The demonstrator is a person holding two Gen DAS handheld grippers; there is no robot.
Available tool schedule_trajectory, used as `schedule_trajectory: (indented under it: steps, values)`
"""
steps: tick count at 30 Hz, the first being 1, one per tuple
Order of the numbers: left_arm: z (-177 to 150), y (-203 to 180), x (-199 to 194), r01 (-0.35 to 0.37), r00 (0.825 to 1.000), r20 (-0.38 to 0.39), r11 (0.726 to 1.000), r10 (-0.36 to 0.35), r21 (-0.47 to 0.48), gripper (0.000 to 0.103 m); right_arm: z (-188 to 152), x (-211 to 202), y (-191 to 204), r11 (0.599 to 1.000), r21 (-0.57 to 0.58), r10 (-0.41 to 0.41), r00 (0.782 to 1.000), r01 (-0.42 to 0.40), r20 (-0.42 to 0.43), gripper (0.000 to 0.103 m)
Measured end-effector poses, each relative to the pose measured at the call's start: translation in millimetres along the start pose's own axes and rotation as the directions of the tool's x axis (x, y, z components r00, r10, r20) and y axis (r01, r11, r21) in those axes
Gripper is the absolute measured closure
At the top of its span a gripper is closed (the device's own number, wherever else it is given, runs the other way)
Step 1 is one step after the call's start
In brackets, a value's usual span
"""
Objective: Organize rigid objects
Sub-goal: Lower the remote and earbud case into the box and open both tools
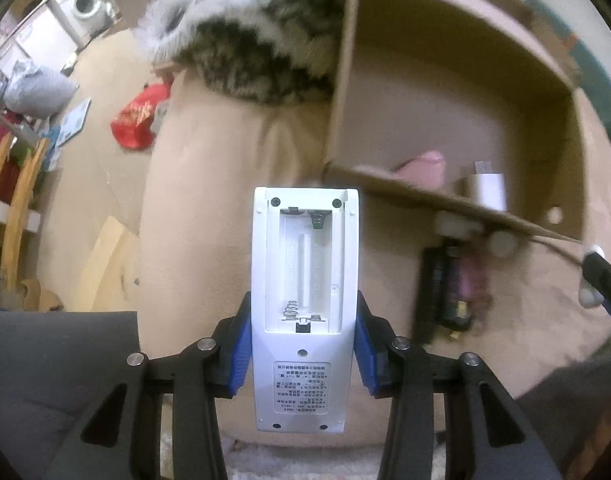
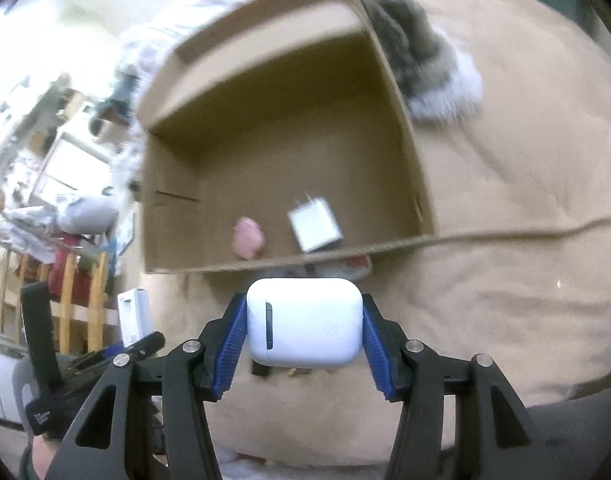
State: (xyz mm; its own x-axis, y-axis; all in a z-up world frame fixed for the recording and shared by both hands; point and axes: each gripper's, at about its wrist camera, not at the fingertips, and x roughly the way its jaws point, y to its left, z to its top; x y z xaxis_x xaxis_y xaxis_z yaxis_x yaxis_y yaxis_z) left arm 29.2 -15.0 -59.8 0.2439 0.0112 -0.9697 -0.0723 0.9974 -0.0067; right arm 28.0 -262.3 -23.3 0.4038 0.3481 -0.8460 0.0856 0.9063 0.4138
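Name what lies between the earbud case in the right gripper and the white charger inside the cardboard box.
In the right wrist view, the near wall of the cardboard box stands between the earbud case and the white charger; blurred items lie just below that wall.

This is a lived-in home. A front-loading washing machine [image 1: 85, 2] stands at the far left, a red bag [image 1: 139, 118] and stuffed sacks [image 1: 37, 90] lie on the floor, wooden rails [image 1: 15, 188] stand nearer, and a beige blanket [image 1: 209, 152] covers soft furniture.

Both wrist views close, angled down, sharing cardboard box [image 1: 445, 92] [image 2: 273, 120].
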Motion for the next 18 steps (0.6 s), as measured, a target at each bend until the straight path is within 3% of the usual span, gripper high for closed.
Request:
schedule_trajectory:
  steps: [7,18]
  values:
    - [31.9,-21.9,-45.5,0.010,0.994,0.107,0.998,-0.017,0.064,0.062,27.3,-9.3,18.2,0.998,-0.060,0.033,0.999,-0.030,0.040,0.046]
    - [109.2,-63.4,-35.4,-0.001,0.984,0.175,0.988,-0.027,0.154,0.063,89.4,18.2,15.3,0.996,-0.088,0.009,0.997,-0.002,0.077,0.046]
